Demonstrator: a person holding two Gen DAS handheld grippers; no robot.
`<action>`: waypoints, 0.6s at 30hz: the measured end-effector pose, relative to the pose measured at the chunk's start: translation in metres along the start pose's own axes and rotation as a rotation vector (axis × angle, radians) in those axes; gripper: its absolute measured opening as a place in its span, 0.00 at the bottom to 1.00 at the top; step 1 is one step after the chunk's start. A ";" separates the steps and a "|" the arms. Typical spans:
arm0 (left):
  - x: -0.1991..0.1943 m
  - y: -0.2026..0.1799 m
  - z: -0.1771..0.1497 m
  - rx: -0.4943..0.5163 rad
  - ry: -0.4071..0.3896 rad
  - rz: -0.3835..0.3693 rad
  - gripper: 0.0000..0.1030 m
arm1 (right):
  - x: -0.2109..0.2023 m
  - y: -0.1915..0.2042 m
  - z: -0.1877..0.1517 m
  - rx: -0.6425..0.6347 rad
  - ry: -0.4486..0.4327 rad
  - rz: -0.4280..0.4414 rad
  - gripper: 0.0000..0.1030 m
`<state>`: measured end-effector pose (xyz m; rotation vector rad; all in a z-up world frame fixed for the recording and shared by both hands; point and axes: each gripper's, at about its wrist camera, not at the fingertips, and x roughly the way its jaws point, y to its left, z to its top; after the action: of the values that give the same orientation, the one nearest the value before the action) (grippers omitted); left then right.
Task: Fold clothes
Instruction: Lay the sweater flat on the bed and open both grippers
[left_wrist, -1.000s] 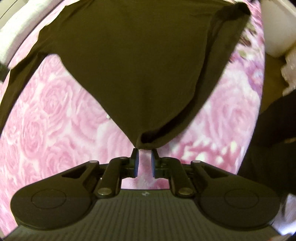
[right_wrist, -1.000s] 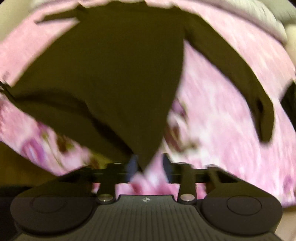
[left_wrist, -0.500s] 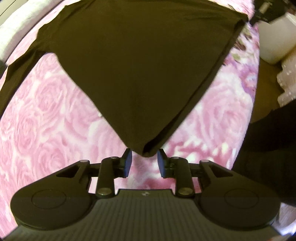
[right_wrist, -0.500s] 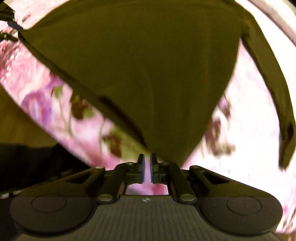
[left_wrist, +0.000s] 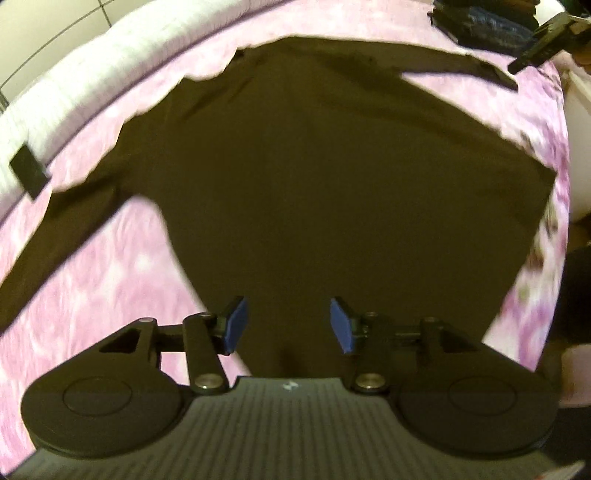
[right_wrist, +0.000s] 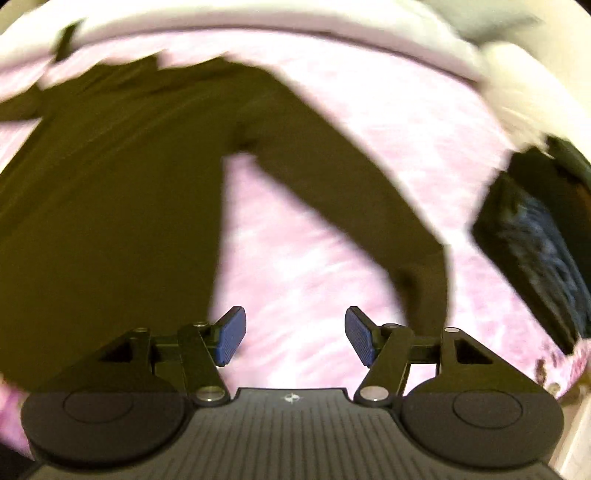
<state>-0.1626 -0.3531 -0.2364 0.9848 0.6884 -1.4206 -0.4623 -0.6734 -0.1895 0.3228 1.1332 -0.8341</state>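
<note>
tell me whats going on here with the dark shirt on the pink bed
A person with a pair of tongs in each hand is folding clothes. A dark long-sleeved shirt lies spread flat on the pink floral bedspread, sleeves out to the sides. Both the left tongs and the right tongs are open and hold nothing. The left ones hover over the shirt's lower part, the right ones over bare bedspread between body and sleeve. No fold is made yet.

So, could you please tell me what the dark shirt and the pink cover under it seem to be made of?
The shirt looks like a thin, matte knit, probably cotton jersey: it lies limp, with soft creases and no shine. The cover seems to be a soft printed fabric with a pink rose pattern; blur hides its weave.
</note>
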 end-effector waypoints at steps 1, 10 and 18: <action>0.005 -0.008 0.013 -0.004 -0.003 0.000 0.49 | 0.006 -0.021 0.005 0.044 -0.009 -0.017 0.60; 0.065 -0.106 0.135 -0.068 0.041 -0.050 0.50 | 0.106 -0.139 0.016 0.283 0.021 0.072 0.67; 0.086 -0.160 0.219 0.038 0.042 -0.121 0.55 | 0.118 -0.193 0.007 0.213 0.016 0.137 0.00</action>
<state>-0.3498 -0.5676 -0.2325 1.0194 0.7645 -1.5271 -0.5777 -0.8557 -0.2577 0.5784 1.0267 -0.8333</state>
